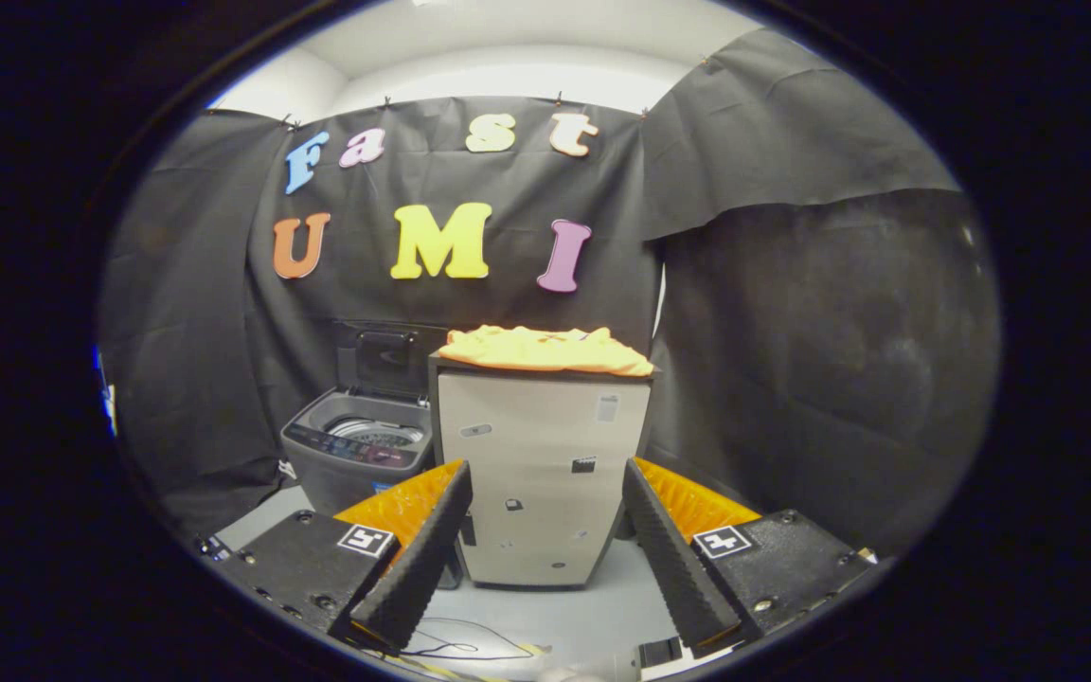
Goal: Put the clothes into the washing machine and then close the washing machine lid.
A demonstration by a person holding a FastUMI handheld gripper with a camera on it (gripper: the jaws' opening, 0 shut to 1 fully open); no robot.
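So the clothes (545, 349) are a flattish yellow-orange pile lying on top of a pale cabinet (543, 474), spread out sideways across the top, so the long axis runs left to right as the gripper looks at it. That pile is straight ahead of the gripper (545, 549) and higher up than the fingertips, well beyond them, with the cabinet's front face filling the gap between the two fingers.

The fingers are spread wide and holding nothing (just air and a view of the cabinet between them).

The washing machine (361, 455) is just beside the cabinet on its left, sitting lower than the cabinet top, with its lid (384, 360) tipped up and the drum open, so the loading part is ready to go.

My read is that the whole thing turns on height: the gripper has to go forward and up to get over the cabinet's top edge, then come at the pile across its short side. After that it's a short hop left and down into the drum.
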